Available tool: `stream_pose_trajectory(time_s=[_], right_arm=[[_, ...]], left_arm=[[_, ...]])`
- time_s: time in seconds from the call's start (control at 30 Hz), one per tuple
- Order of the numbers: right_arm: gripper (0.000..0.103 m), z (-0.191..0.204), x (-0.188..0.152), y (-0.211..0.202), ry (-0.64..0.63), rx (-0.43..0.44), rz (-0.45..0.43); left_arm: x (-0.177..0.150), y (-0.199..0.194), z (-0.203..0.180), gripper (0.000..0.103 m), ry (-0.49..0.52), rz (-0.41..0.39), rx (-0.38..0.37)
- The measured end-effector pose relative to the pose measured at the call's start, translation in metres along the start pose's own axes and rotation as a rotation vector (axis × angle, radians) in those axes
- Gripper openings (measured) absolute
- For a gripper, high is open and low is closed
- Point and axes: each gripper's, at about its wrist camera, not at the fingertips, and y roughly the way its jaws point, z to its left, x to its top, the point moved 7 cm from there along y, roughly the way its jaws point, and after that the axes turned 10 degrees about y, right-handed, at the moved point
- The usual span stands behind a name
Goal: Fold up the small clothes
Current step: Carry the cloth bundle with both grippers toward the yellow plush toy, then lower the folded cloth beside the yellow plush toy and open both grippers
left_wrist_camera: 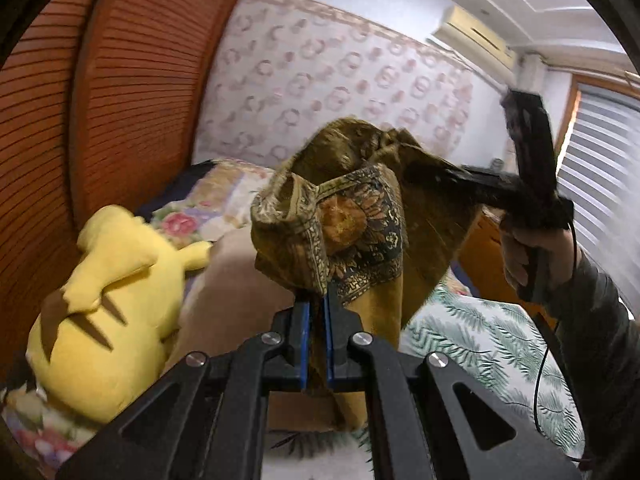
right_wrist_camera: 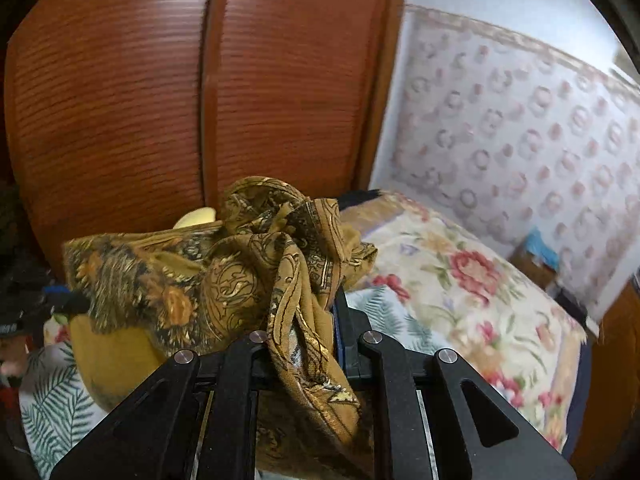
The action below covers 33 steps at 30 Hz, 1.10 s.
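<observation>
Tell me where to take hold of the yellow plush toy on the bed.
Grip the yellow plush toy by the arm sticking out toward the pillow, coming from above. That arm is the narrowest part; the round body looks too wide for a tool. Both tools are full of scarf now.

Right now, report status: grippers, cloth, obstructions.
Left gripper shut on mustard patterned cloth; right gripper shut on it too. Cloth bunched, lifted over the bed, unfolded. Yellow plush toy lies beside it on the bed.

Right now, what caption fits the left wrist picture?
Left hand-held gripper pinching a mustard patterned cloth above the bed, yellow plush toy alongside.
</observation>
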Motion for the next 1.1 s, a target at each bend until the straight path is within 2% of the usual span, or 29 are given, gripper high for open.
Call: stream_pose_trajectory(time_s=[0.07, 0.2, 0.33, 0.4, 0.47, 0.57, 0.67, 0.8, 1.0, 1.1], right_arm=[[0.011, 0.015, 0.009, 0.021, -0.026, 0.028, 0.015], [0.011, 0.041, 0.02, 0.058, -0.062, 0.075, 0.048], [0.016, 0.046, 0.022, 0.1, -0.066, 0.039, 0.096], [0.037, 0.037, 0.022, 0.113, -0.023, 0.014, 0.11], [0.052, 0.024, 0.023, 0.112, 0.03, -0.021, 0.093], [0.057, 0.01, 0.028, 0.101, 0.055, -0.075, 0.027], [0.059, 0.004, 0.027, 0.096, 0.066, -0.089, 0.012], [0.059, 0.015, 0.0, 0.102, 0.08, 0.003, 0.084], [0.059, 0.024, -0.043, 0.144, 0.11, 0.051, 0.204], [0.059, 0.024, -0.053, 0.164, 0.132, 0.057, 0.206]], left_arm=[[-0.011, -0.004, 0.011, 0.003, -0.036, -0.001, 0.011], [-0.034, 0.006, 0.036, 0.003, -0.079, 0.057, 0.065], [-0.056, 0.022, 0.058, 0.003, -0.12, 0.13, 0.105], [-0.064, 0.024, 0.061, 0.003, -0.122, 0.147, 0.116], [-0.067, 0.026, 0.063, 0.003, -0.118, 0.152, 0.121], [-0.069, 0.026, 0.062, 0.003, -0.119, 0.161, 0.131], [-0.069, 0.028, 0.064, 0.004, -0.114, 0.17, 0.138], [-0.071, 0.027, 0.063, 0.004, -0.105, 0.181, 0.146], [-0.072, 0.028, 0.061, 0.004, -0.088, 0.192, 0.158], [-0.072, 0.029, 0.061, 0.004, -0.087, 0.202, 0.167]])
